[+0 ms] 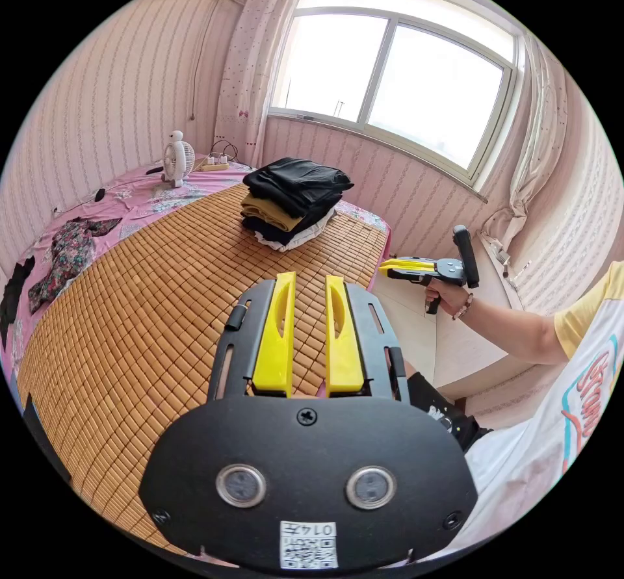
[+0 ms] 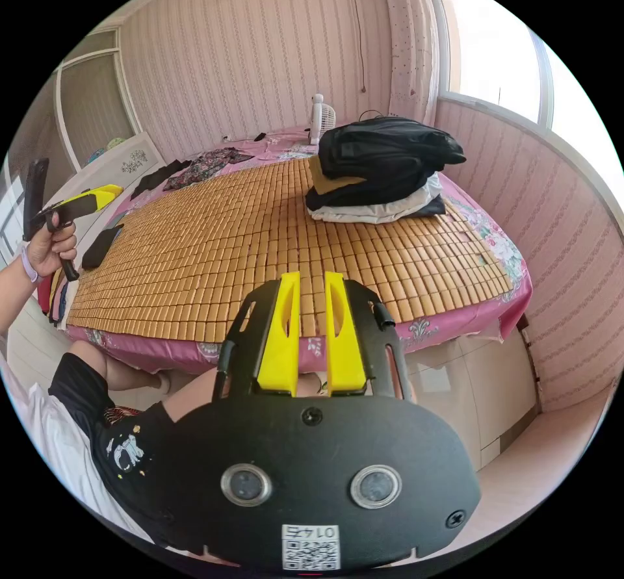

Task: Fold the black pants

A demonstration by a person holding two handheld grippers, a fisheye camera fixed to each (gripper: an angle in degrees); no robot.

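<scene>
Black pants (image 1: 300,182) sit folded on top of a small clothes stack (image 2: 374,179), soft and a bit slick looking, over mustard and white layers, on the far side of the woven bamboo mat (image 1: 162,306). Left gripper (image 1: 309,286) has its yellow jaws slightly apart, holding nothing, pants at 12 o'clock well ahead. Right gripper (image 2: 312,283) same deal, pants around 1 o'clock.

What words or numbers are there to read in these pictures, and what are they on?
Nothing reads clearly enough to quote.
On the left gripper, a sticker: code square and tiny mirrored characters, unreadable.
On the right gripper, a second sticker: the same.
On the person's shirt, a shirt print: curved letters, cut off at the picture's edge.
On the shorts, a shorts print: too small.
</scene>
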